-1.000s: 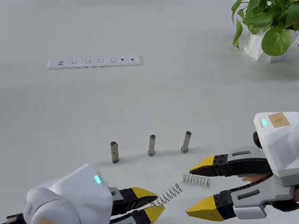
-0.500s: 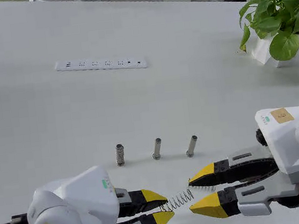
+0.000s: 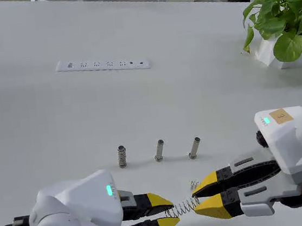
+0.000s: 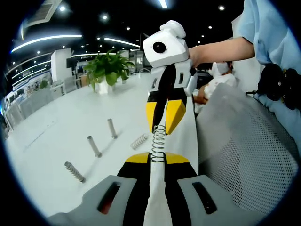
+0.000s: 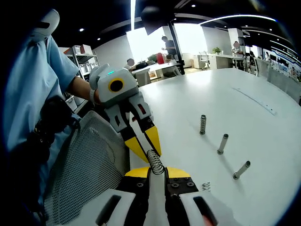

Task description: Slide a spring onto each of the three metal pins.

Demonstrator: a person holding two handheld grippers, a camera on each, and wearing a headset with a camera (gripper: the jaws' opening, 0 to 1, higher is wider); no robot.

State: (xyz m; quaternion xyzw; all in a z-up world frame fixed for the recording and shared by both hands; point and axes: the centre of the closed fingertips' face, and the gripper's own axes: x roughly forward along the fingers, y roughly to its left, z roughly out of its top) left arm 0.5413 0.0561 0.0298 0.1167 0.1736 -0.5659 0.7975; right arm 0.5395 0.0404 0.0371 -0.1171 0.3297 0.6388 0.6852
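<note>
Left claw [image 3: 172, 212]: low at the near left, jaws pressed together on the left end of one spring [image 3: 183, 206]. In the left gripper view the coil rises straight out from between the yellow tips [image 4: 157, 157].

Right claw [image 3: 196, 200]: near right, pointing left, jaws likewise pinched on the other end of that same spring. In the right gripper view the coil [image 5: 155, 161] leaves its closed tips [image 5: 156, 172] and runs to the left claw's tips [image 5: 146, 143]. The spring spans the short gap between the two claws, tip facing tip, held above the table [image 3: 60, 129] and slanting slightly up toward the right.

Pins: three in a row, just beyond the claws.
- left pin [image 3: 122, 156]: upright, already wearing a coil over its shaft.
- middle pin [image 3: 159, 149]: bare, leaning slightly right.
- right pin [image 3: 194, 147]: bare, leaning right.

Second spring [image 3: 193, 184]: lying loose on the table between the right pin and the right claw's upper jaw, partly hidden by that jaw. It also shows in the left gripper view [image 4: 139, 140] and, small, in the right gripper view [image 5: 206, 186].

Background: white power strip [image 3: 102, 65] far left of centre; potted plant [image 3: 283, 5] at the far right corner.
</note>
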